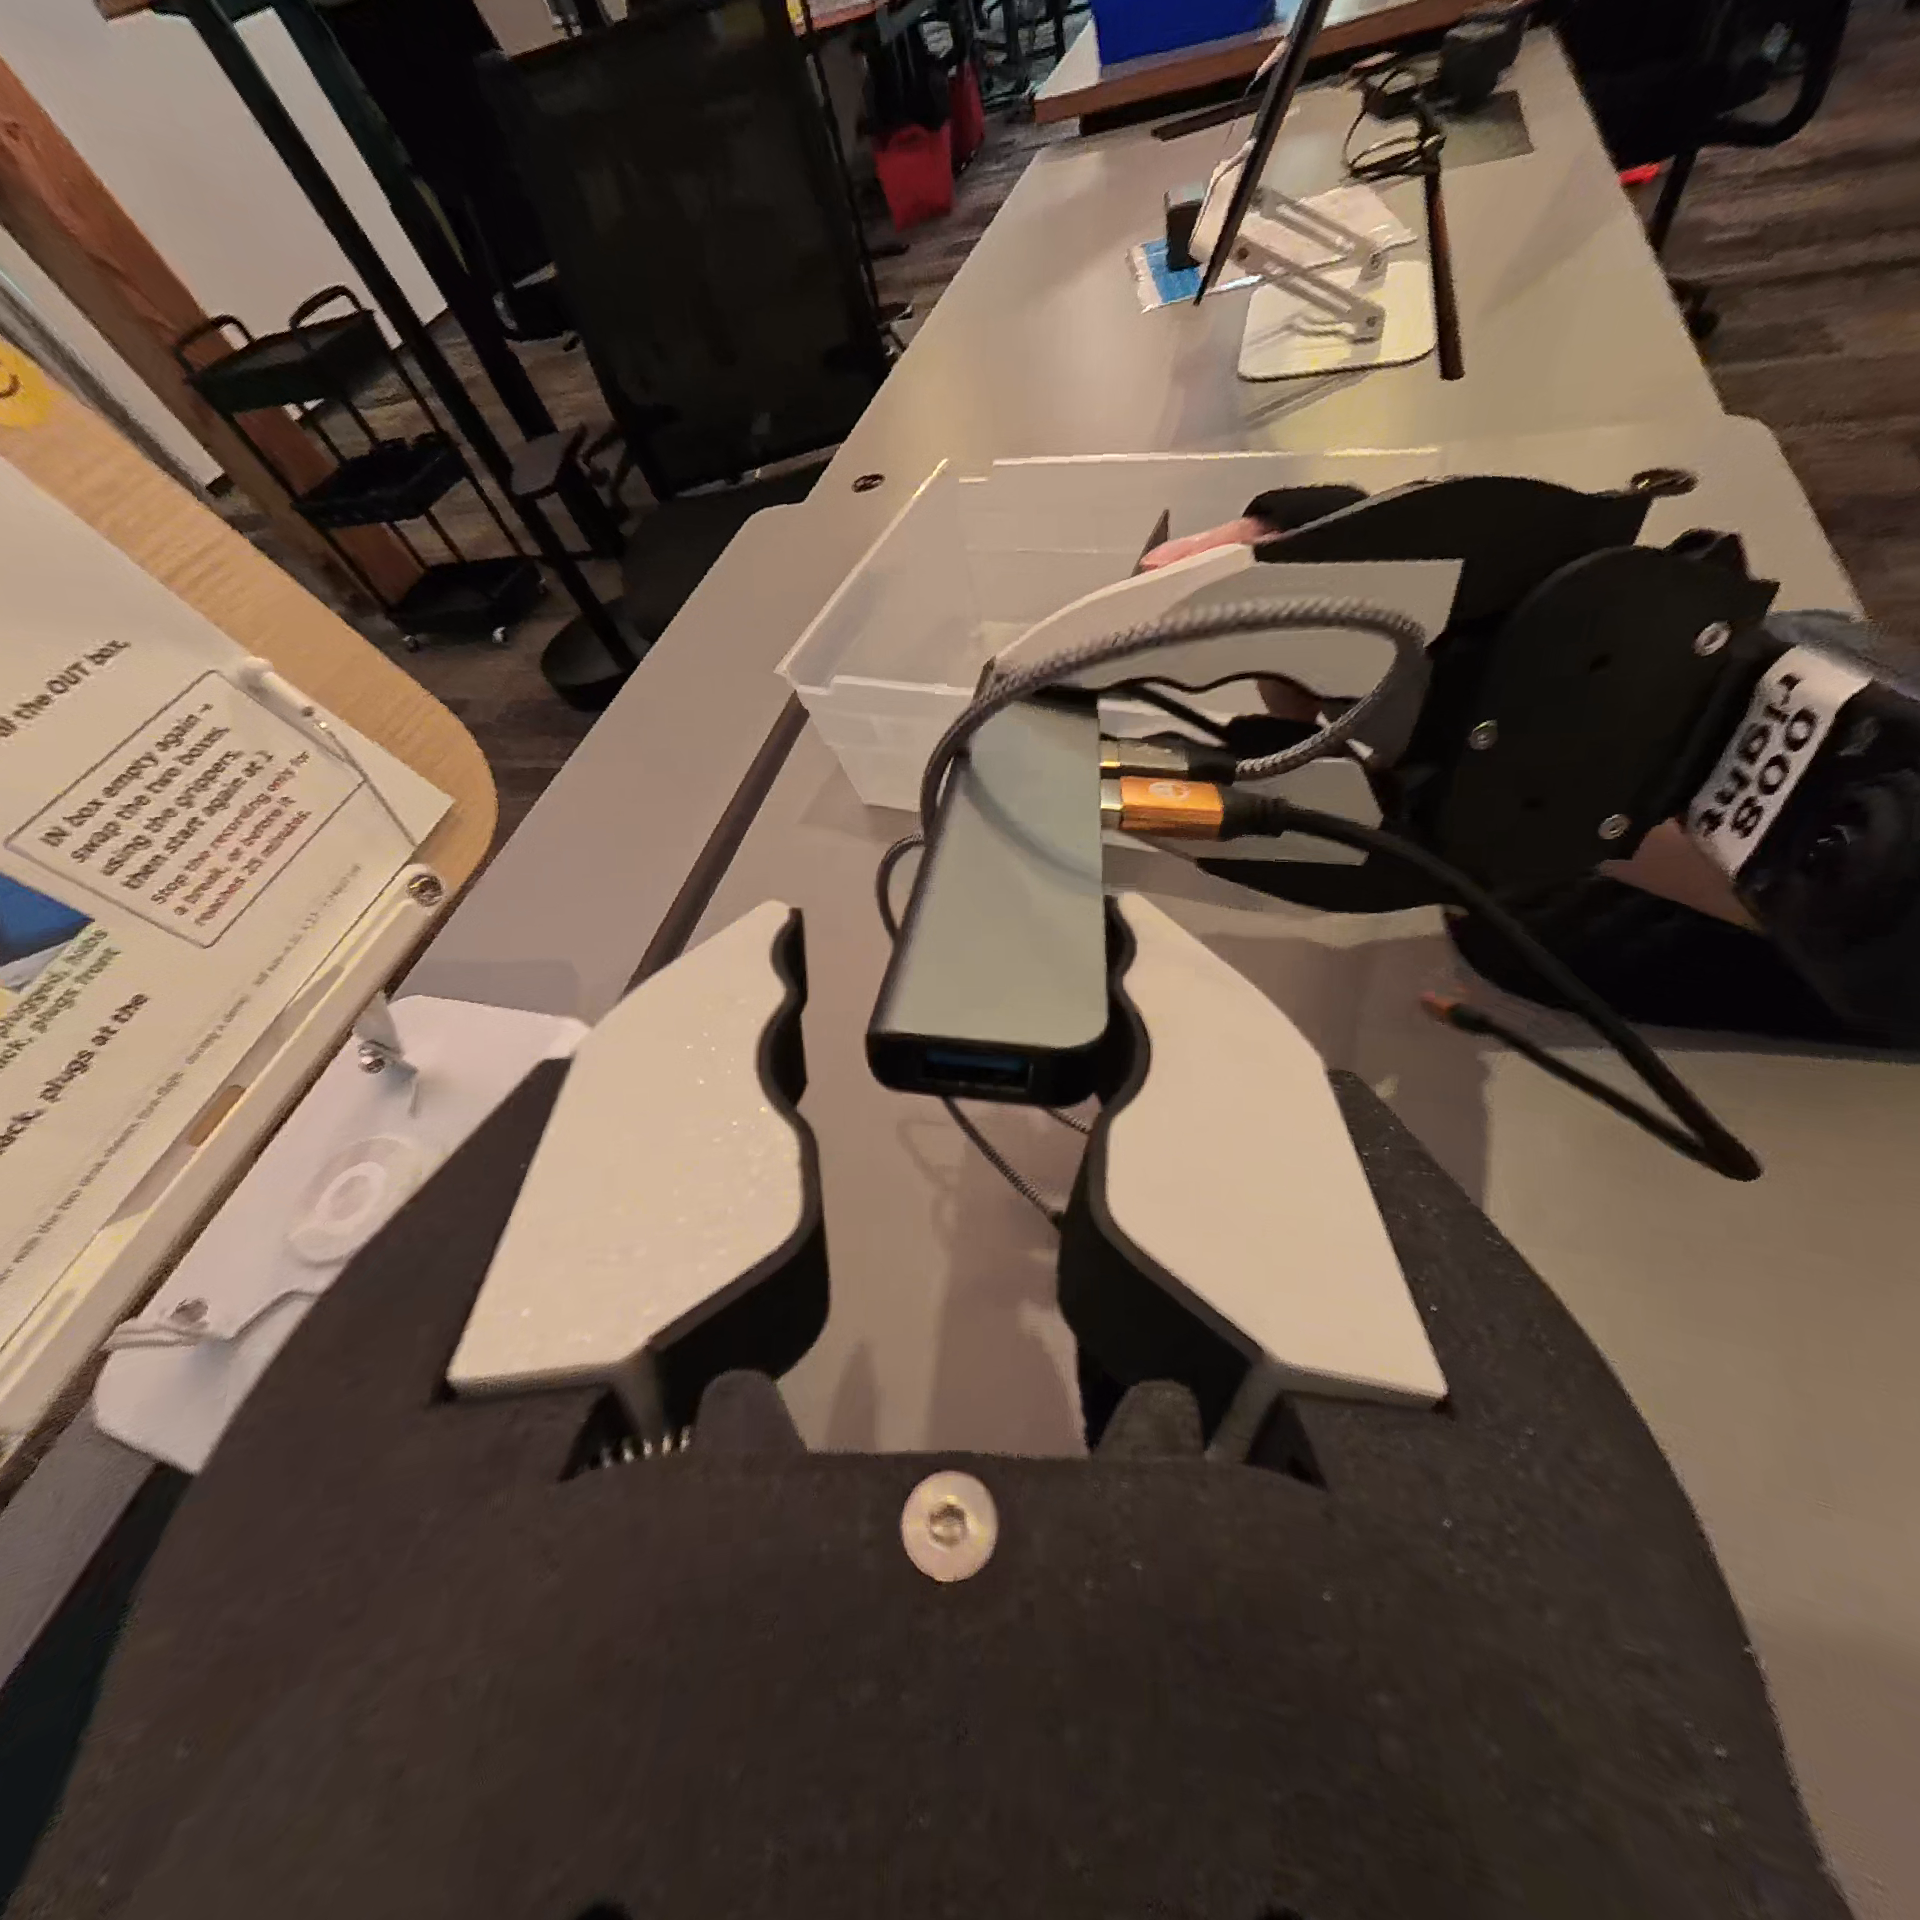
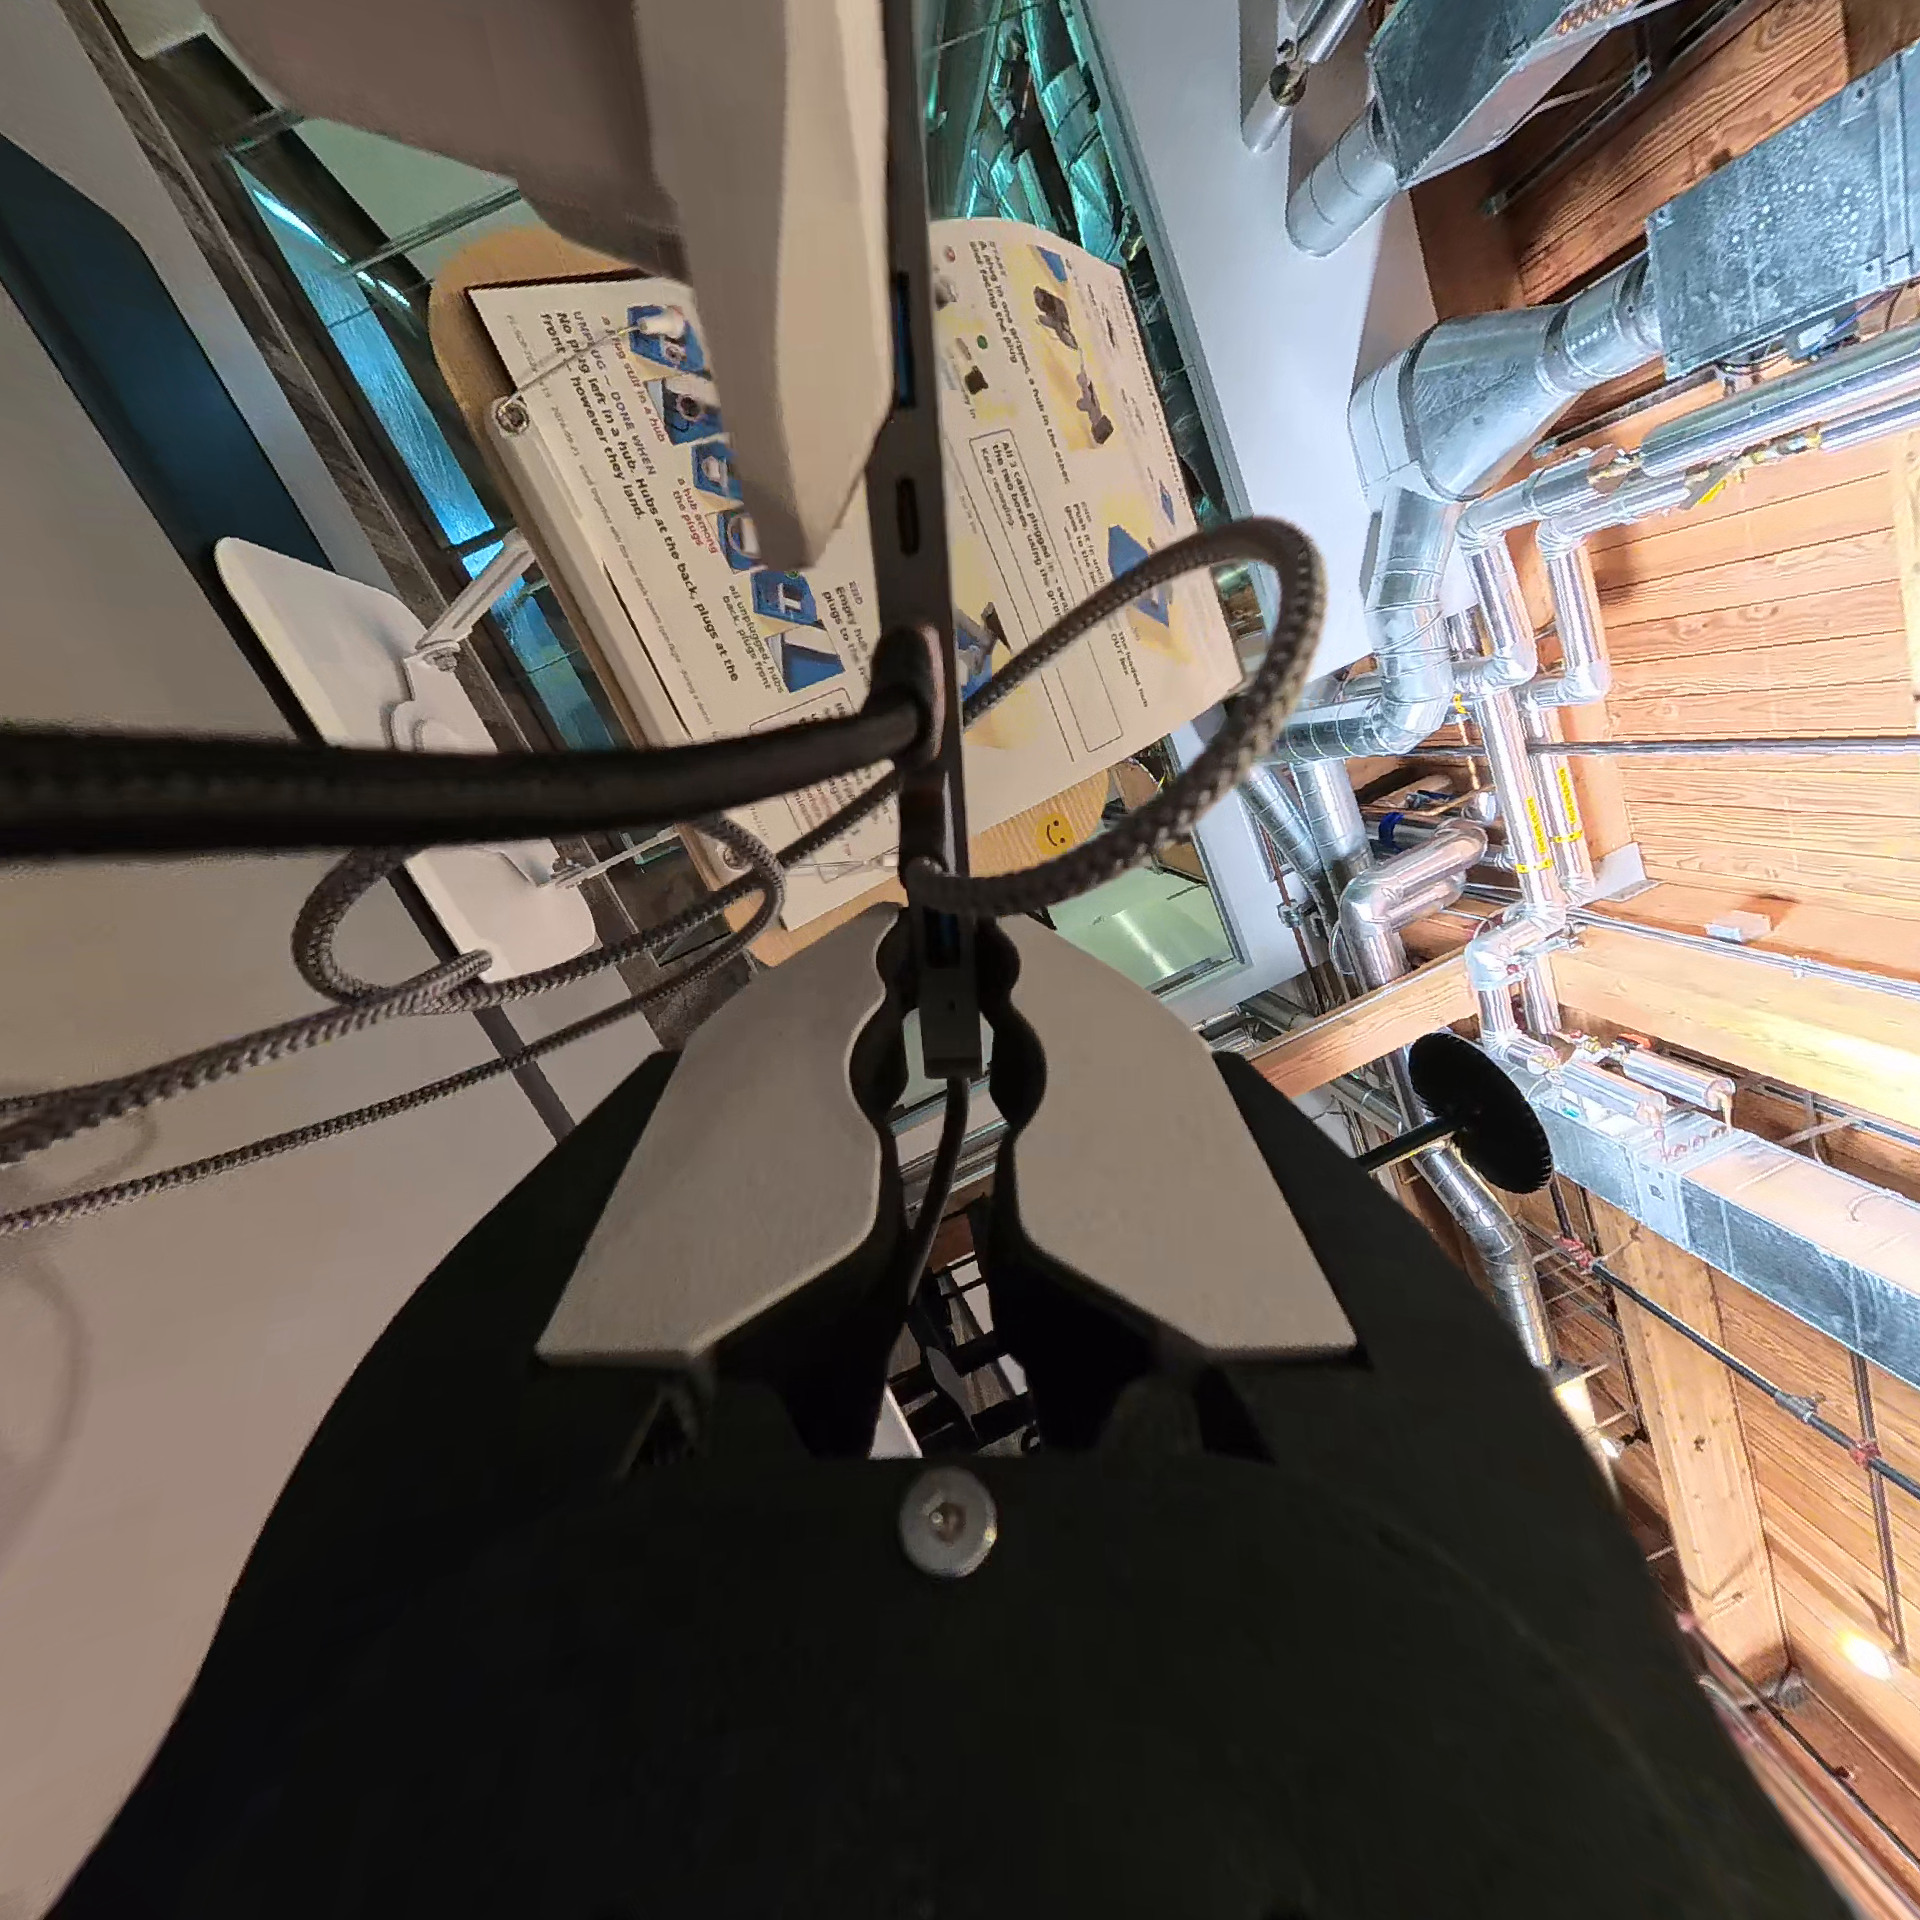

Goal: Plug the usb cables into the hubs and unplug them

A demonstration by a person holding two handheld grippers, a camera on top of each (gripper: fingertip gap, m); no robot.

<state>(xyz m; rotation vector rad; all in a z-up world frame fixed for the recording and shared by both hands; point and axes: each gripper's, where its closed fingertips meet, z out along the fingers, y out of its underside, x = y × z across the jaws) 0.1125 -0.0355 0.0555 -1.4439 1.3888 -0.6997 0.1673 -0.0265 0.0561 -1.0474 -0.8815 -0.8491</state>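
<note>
At centre frame in the left wrist view, the hub [image 1: 992, 914] hangs above the table [image 1: 1558, 1299], one end between the left claw [image 1: 956, 966]'s fingers, which seem clamped on it. The right claw [image 2: 940, 997] is closed on a dark plug [image 2: 948, 1023] at the hub's side, beside the orange plug [image 1: 1169, 808]. Judging by this, it's the unplugging stage; next calls for a straight pull.

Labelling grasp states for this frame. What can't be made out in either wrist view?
- Left wrist view: where the right gripper grips by the orange plug; the USB hub and braided cable cover its fingertips.
- Left wrist view: the black cable blurs towards its far end.
- Right wrist view: the plug between the fingers, edge-on and dark.
- Right wrist view: the left gripper finger is cut off by the top edge.
</note>
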